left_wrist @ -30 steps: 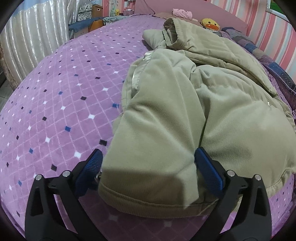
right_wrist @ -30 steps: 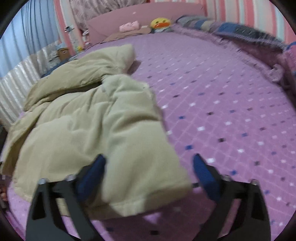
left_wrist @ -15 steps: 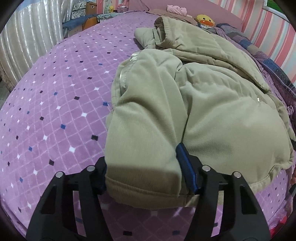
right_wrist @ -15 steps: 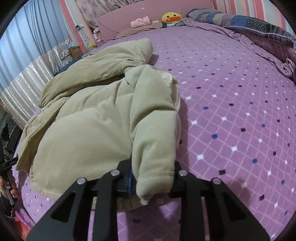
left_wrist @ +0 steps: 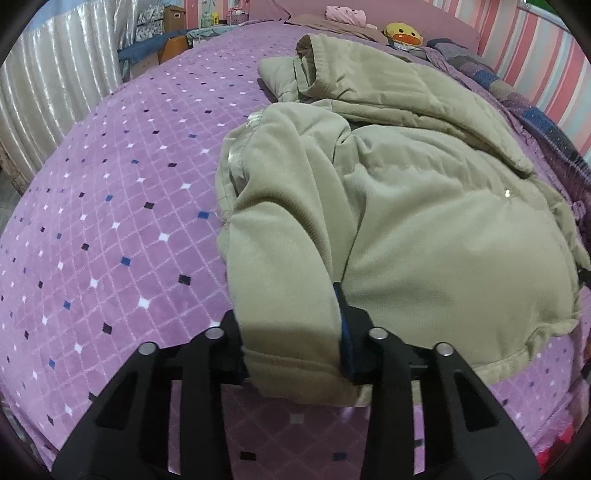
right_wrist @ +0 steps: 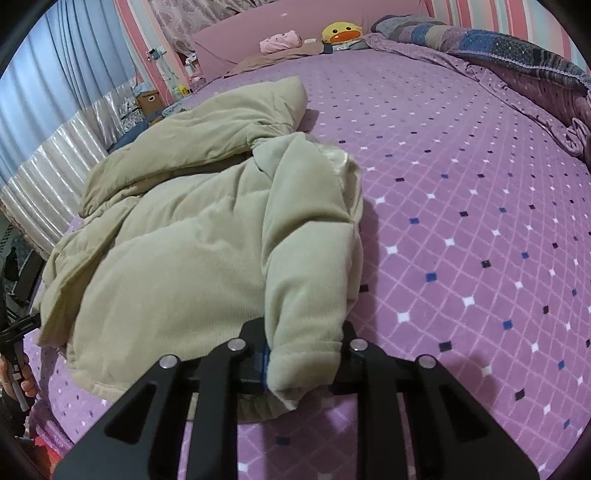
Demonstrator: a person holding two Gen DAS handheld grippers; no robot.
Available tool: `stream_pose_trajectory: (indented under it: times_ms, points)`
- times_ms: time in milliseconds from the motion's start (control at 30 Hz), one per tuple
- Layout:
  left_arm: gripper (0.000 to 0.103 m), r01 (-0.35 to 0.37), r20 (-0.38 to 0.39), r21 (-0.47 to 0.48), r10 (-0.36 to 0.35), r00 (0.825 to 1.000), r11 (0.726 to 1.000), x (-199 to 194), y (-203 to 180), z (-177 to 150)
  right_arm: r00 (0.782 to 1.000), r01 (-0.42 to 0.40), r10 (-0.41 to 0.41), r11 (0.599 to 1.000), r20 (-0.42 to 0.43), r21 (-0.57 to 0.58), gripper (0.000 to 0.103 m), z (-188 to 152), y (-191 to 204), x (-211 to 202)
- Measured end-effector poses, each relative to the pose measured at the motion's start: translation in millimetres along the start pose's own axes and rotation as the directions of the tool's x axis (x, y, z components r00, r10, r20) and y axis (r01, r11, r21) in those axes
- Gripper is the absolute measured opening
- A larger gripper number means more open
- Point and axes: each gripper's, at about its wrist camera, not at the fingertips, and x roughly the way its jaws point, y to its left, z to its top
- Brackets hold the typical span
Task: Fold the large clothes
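Note:
A large beige padded jacket (left_wrist: 424, 221) lies on a purple bed, hood toward the headboard; it also shows in the right wrist view (right_wrist: 177, 251). Both sleeves are folded in over the body. My left gripper (left_wrist: 291, 347) is shut on the cuff of one sleeve (left_wrist: 288, 280) near the jacket's hem. My right gripper (right_wrist: 304, 360) is shut on the cuff of the other sleeve (right_wrist: 310, 266). Both cuffs bunch between the blue pads and hide the fingertips.
The purple diamond-patterned bedspread (left_wrist: 110, 221) covers the bed and also shows in the right wrist view (right_wrist: 480, 221). A yellow duck toy (right_wrist: 340, 33) and pink item (right_wrist: 279, 40) sit by the headboard. A rumpled quilt (right_wrist: 517, 59) lies at the far right. The bed's near edge is just below the grippers.
Both grippers went from open around the sleeve cuffs to shut on them. The cuffs are now pinched narrow and lifted slightly off the bed.

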Motion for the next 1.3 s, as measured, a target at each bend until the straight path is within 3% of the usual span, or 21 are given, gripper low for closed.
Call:
stream_pose_trajectory:
  times_ms: [433, 733, 900, 1033, 1167, 1300]
  points:
    - [0.022, 0.104, -0.020, -0.064, -0.105, 0.994, 0.993, -25, 6, 38, 0.997, -0.078, 0.079, 0.997, 0.027, -0.017, 0.020, 45, 15, -21]
    - [0.021, 0.160, 0.050, -0.080, -0.156, 0.986, 0.984, -51, -11, 93, 0.983, -0.156, 0.158, 0.987, 0.097, -0.025, 0.019, 102, 45, -24]
    - [0.021, 0.127, 0.071, -0.096, -0.120, 0.990, 0.987, -49, -7, 129, 0.972, -0.198, 0.190, 0.979, 0.140, 0.049, 0.019, 137, 39, -19]
    - [0.021, 0.153, 0.100, -0.179, -0.136, 0.986, 0.972, -53, 3, 167, 0.954, -0.266, 0.239, 0.954, 0.182, 0.139, 0.019, 173, 28, -18]
    - [0.021, 0.150, 0.122, -0.252, -0.122, 0.985, 0.956, -51, 13, 205, 0.955, -0.251, 0.216, 0.953, 0.202, 0.167, 0.019, 211, 30, -13]
    - [0.021, 0.058, 0.125, -0.260, -0.025, 0.992, 0.964, -36, 7, 248, 0.965, -0.198, 0.155, 0.960, 0.212, 0.200, 0.019, 251, 34, 4]
